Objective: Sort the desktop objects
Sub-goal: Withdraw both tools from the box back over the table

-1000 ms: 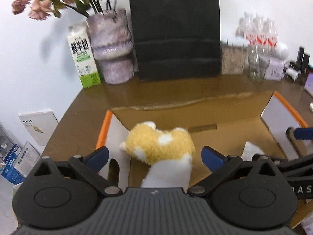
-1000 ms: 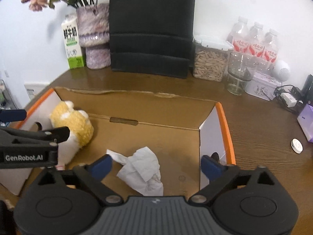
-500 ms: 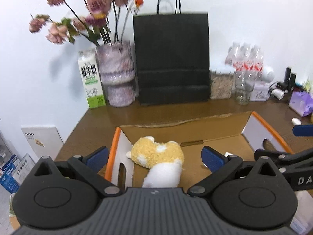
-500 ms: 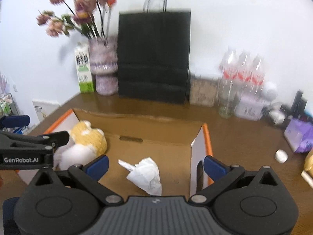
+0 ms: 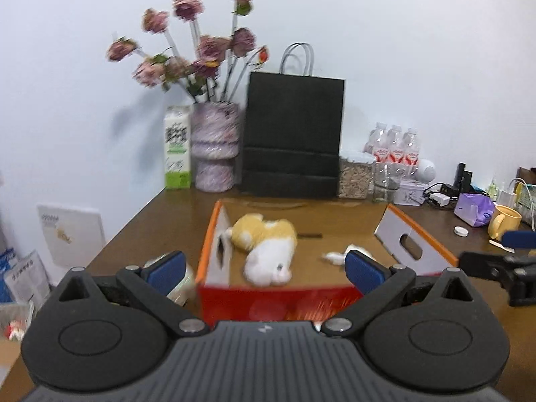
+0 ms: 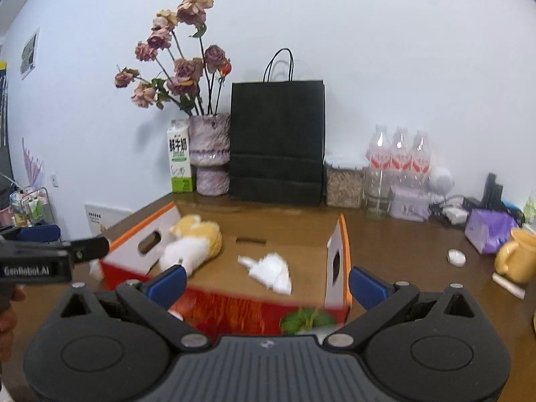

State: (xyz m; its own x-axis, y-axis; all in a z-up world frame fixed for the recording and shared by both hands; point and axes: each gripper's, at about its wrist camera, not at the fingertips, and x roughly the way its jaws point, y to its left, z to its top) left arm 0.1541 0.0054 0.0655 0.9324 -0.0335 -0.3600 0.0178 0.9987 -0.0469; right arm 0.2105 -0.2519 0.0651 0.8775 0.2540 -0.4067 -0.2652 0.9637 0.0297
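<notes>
Both grippers are pulling back and up from the cardboard box (image 5: 415, 244), which a second ago was filling each view and is now sitting lower and farther off on the brown counter (image 5: 160, 221). The left gripper (image 5: 264, 268) is hanging wide open with nothing between its blue pads (image 5: 165, 266), and the plush toy (image 5: 264, 248) it was hovering right over is lying on its side inside the box, against the left wall. The right gripper (image 6: 268, 279) is also spread open and empty, its pads (image 6: 366, 283) clear of the crumpled tissue (image 6: 269, 269) resting on the box floor to the right of the toy. The whole black paper bag (image 6: 277, 142), the vase of dried flowers (image 6: 210, 154) and the milk carton (image 6: 181, 160) are now showing along the wall, where before their tops were cut off.
</notes>
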